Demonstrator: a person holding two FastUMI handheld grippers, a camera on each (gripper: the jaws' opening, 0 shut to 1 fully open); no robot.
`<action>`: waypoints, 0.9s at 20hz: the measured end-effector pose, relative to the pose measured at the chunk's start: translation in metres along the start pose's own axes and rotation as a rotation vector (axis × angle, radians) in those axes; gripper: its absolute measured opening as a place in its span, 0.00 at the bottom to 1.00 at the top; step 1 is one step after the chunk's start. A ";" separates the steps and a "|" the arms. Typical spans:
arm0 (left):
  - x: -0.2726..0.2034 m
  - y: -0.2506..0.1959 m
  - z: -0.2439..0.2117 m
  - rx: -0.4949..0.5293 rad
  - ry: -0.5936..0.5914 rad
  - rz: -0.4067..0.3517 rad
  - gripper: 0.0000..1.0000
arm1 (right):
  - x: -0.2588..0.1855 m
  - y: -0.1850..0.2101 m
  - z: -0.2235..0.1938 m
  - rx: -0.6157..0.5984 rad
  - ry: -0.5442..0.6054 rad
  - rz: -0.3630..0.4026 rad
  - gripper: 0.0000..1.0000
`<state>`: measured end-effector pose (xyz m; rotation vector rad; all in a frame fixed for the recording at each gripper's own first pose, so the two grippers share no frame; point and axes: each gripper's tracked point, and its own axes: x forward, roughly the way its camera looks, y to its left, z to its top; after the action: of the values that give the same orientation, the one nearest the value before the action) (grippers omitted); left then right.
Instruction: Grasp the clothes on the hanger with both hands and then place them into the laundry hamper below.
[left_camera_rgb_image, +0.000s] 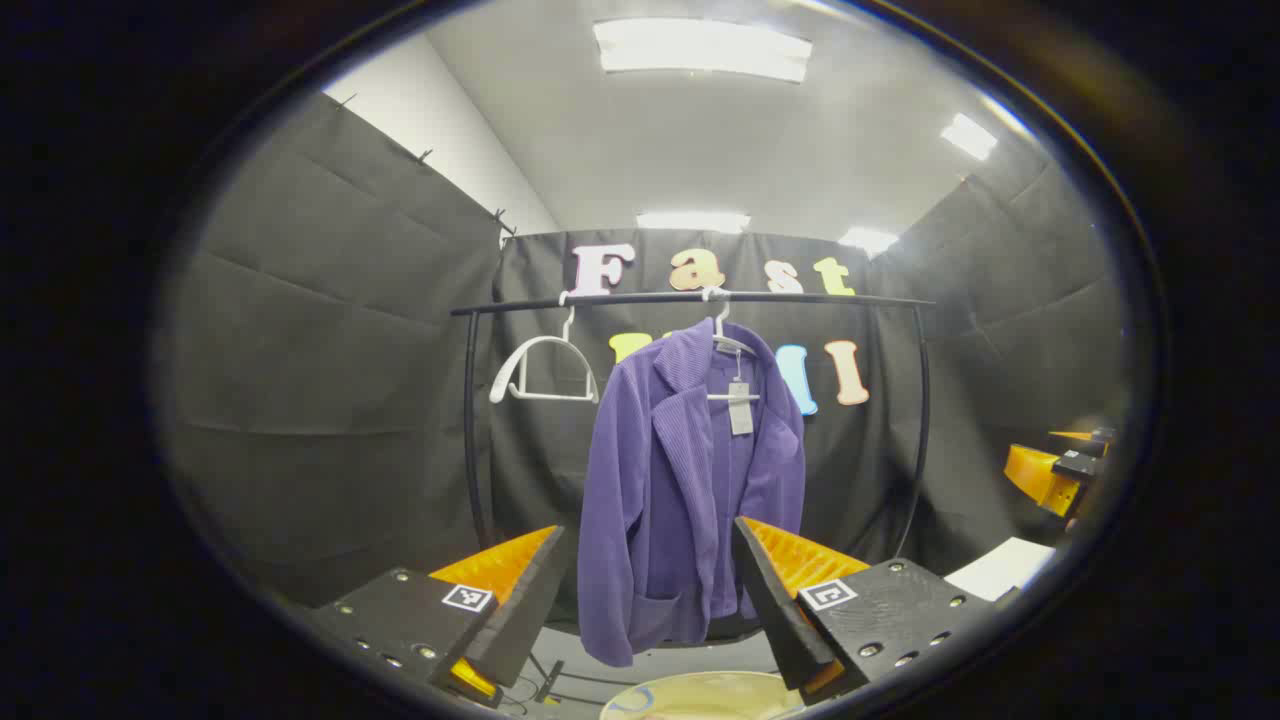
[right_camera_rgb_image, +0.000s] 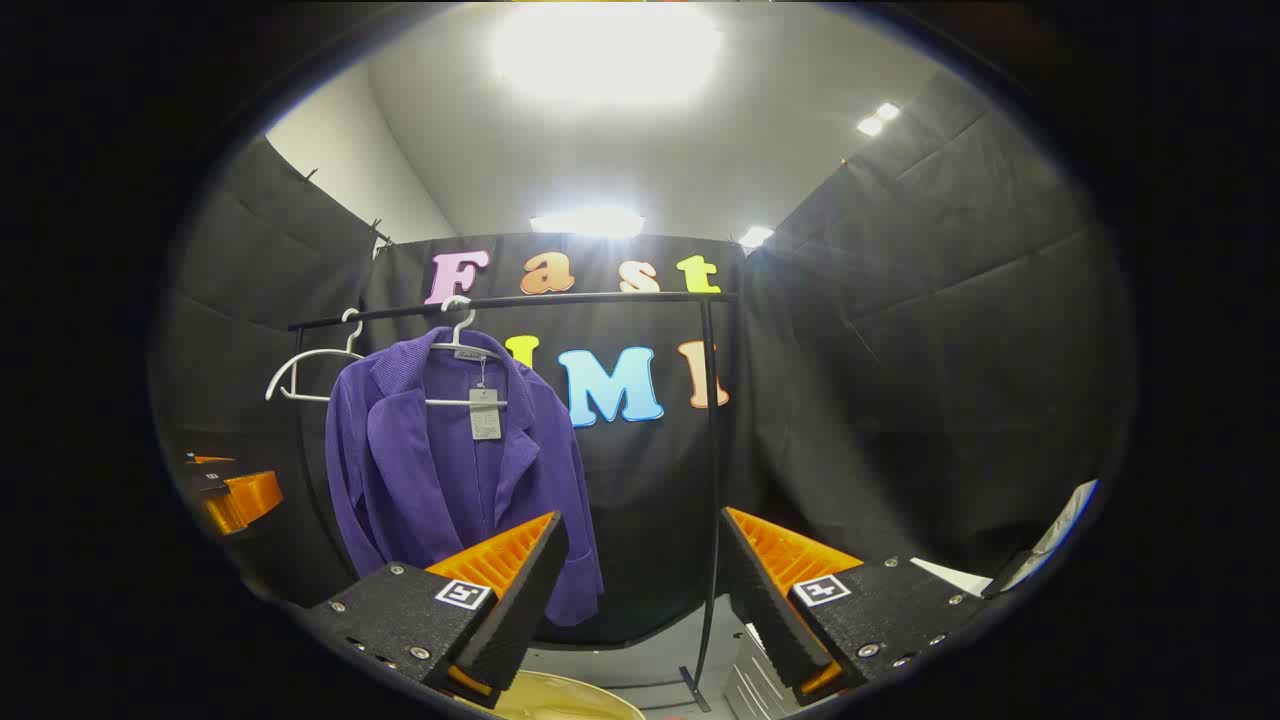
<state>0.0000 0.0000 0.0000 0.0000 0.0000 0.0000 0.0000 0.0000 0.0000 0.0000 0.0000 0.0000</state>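
Purple jacket (left_camera_rgb_image: 690, 490) is hung at 12 o'clock; left gripper (left_camera_rgb_image: 650, 590) and right gripper (right_camera_rgb_image: 645, 575) are held with jaws wide apart, nothing gripped.

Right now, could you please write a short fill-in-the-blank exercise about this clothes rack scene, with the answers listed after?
1. The jacket hanging from the rail is ____ in colour.
2. The hanger beside the jacket carries ____ clothes.
3. The left gripper has its jaws ____, with the jacket seen between them, farther off.
4. The right gripper holds ____.

Answers: purple; no; open; nothing
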 end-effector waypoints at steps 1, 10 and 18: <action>0.000 0.002 0.000 0.000 0.000 0.001 0.99 | -0.001 0.002 0.000 0.000 0.002 0.002 0.94; -0.003 0.012 0.005 0.009 -0.010 0.006 0.94 | -0.001 0.017 0.000 0.004 0.008 0.016 0.94; 0.005 0.013 0.005 0.010 -0.004 0.021 0.94 | 0.010 0.027 0.003 -0.001 0.000 0.046 0.94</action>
<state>0.0052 0.0131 0.0054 0.0098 -0.0042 0.0208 0.0102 0.0270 0.0028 -0.0006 0.0001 0.0461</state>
